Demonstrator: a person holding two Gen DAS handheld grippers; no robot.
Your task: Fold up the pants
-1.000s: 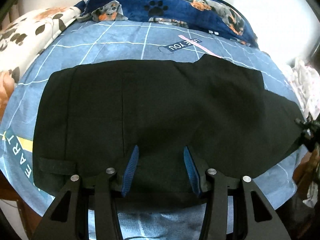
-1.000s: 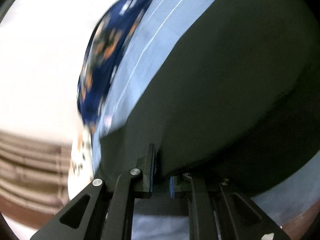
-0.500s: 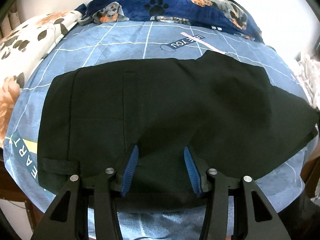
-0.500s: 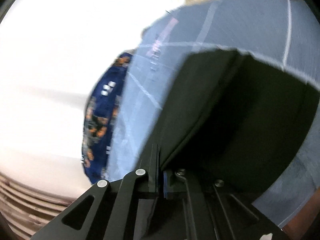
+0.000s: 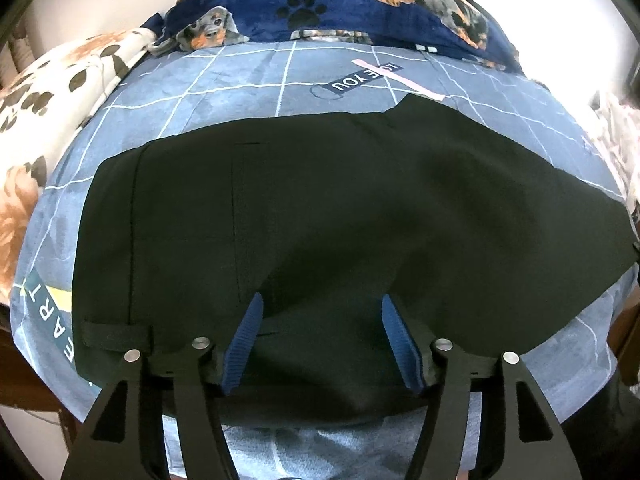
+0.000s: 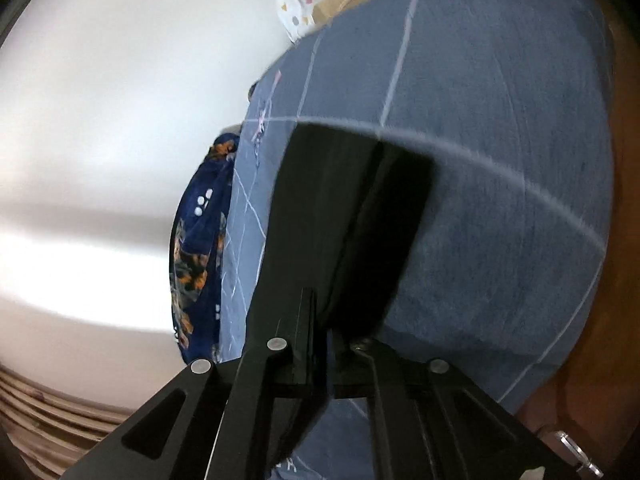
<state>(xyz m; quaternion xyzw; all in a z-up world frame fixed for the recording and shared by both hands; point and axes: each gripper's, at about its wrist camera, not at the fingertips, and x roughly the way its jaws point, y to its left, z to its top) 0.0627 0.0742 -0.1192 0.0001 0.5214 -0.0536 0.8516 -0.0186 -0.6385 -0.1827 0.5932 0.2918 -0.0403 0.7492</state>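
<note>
Black pants (image 5: 320, 216) lie spread across a blue grid-patterned bedsheet (image 5: 248, 92). My left gripper (image 5: 320, 340) is open, its blue pads either side of the near edge of the pants, by the waistband and a belt loop (image 5: 116, 334). My right gripper (image 6: 320, 320) is shut on an edge of the pants (image 6: 340, 216) and holds that part lifted off the sheet (image 6: 500, 160). The fabric hangs in a fold from its fingers.
A navy dog-print blanket (image 5: 340, 4) lies at the far side of the bed, also in the right wrist view (image 6: 196, 256). A white paw-print blanket (image 5: 52, 88) is at the left. A white wall (image 6: 100, 140) stands behind. Wooden bed frame (image 6: 592, 320) edges the mattress.
My right gripper has swung and lifted with the pants edge, and the right end of the pants has shifted. My left gripper has stayed open in place.
</note>
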